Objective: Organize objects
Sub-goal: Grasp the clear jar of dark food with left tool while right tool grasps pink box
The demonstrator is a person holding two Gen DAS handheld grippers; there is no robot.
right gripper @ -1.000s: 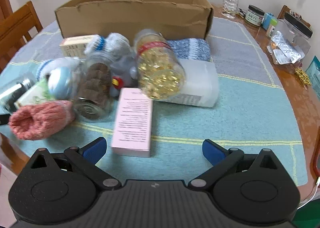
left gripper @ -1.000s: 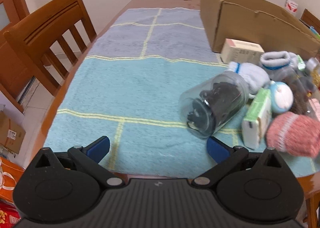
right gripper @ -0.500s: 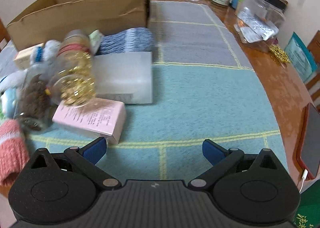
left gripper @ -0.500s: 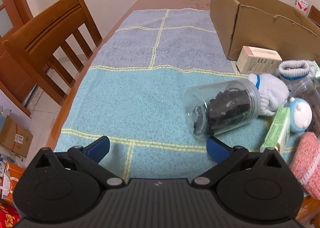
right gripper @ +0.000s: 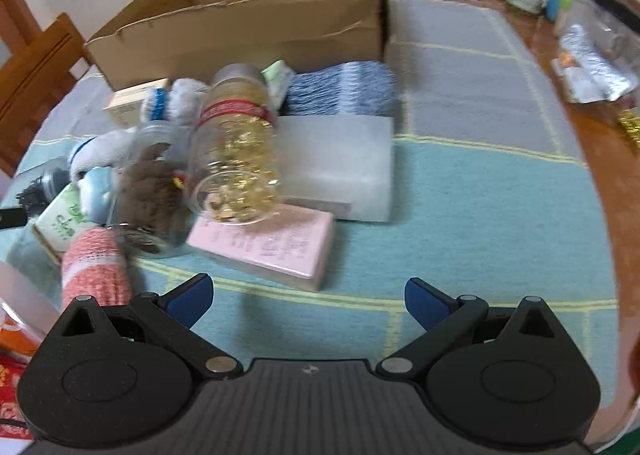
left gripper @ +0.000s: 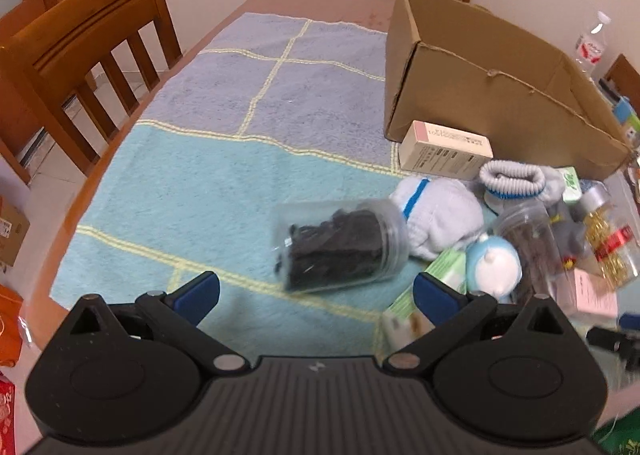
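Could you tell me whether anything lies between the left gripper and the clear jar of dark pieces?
Nothing visible does: only bare towel separates the open left gripper from the jar, which lies on its side.

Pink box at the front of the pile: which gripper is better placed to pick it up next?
Probably the right. The pink box lies just ahead of the open right gripper, unobstructed. The open left gripper faces the jar of black clips, and sees the box only at its far right.
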